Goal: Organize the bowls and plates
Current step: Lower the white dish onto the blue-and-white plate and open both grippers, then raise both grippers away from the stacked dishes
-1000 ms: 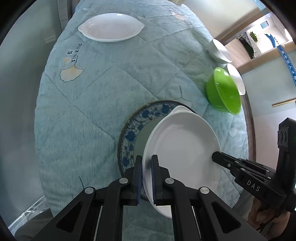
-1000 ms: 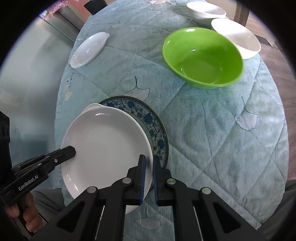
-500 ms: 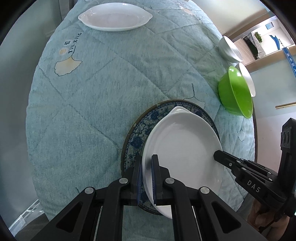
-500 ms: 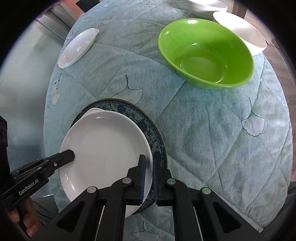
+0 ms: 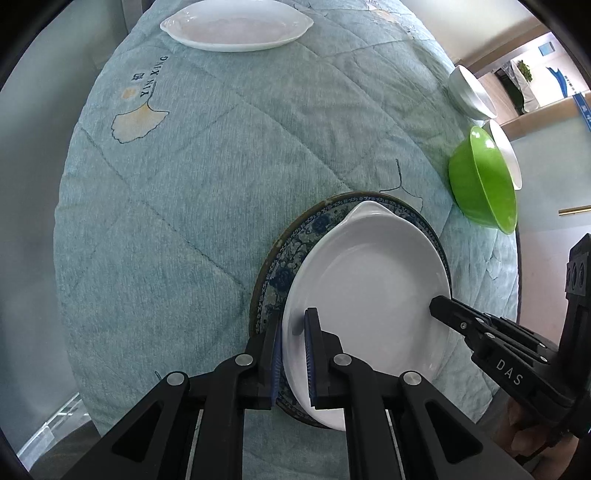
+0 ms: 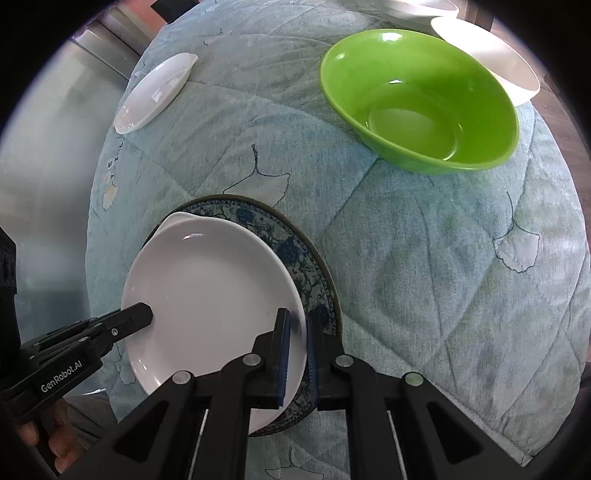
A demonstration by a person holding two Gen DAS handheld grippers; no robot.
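Near edge of worktop: left tongs [image 5: 291, 325] were almost fully closed, clamped on the near-left rim of the white dish [image 5: 369, 280], one pad outside the rim and one inside. Right tongs [image 6: 295, 325] were the same: a narrow gap, pinching the rim on the opposite side of the same dish. Both pointed steeply down. Fingers of a hand [image 6: 55, 443] showed at the lower left of the right wrist view, behind the left tool's body.

The white dish sat on top of the blue patterned plate [image 5: 291, 251], offset toward the near side. The plate's floral rim showed as a crescent around the dish's far edge, and the dish's small lug handle pointed away. I couldn't tell whether the dish lay fully flat on the plate. The plate rested on the pale blue quilted cover [image 5: 184, 203], printed with ginkgo leaves, that draped the worktop.

Further out on the right side was the green bowl [image 6: 417, 99], upright, empty and well apart from the stack. Just behind it stood a white bowl [image 6: 491, 62], close to or touching it; I couldn't tell which. A second white bowl [image 5: 471, 92] stood beyond that, near the worktop's edge.

Far left corner: an oval white dish [image 5: 236, 26] lay alone and empty, well apart from everything else.
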